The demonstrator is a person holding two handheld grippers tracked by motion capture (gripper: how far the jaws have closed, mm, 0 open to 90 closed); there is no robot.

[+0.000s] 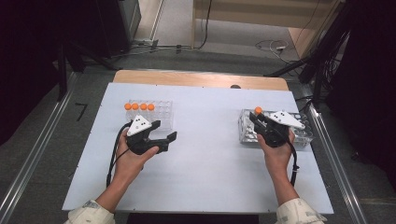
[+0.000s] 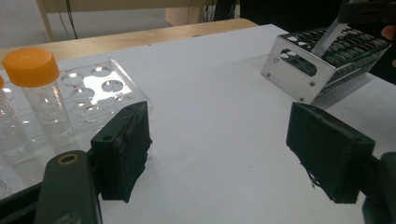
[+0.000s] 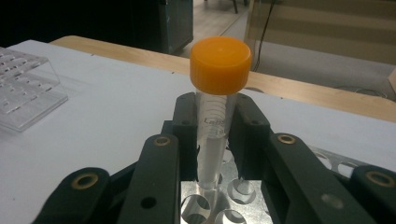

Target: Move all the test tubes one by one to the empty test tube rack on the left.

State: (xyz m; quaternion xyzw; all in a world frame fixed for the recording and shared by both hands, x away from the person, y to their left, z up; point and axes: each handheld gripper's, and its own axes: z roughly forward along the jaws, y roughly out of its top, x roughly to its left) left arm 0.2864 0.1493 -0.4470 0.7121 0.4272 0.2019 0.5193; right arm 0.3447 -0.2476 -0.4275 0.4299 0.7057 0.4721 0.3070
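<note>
Orange-capped tube (image 3: 215,116), its print too blurred to read, sits clamped in the right tool (image 3: 215,140); left tool (image 2: 219,154) gapes empty.

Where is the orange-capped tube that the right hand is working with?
The orange-capped tube is clamped upright in the right hand-held gripper, over the metal rack at the table's right side in the high view.

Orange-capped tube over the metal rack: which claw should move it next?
The right claw, probably: it is already shut on the tube above the metal rack. The left claw is open.
</note>
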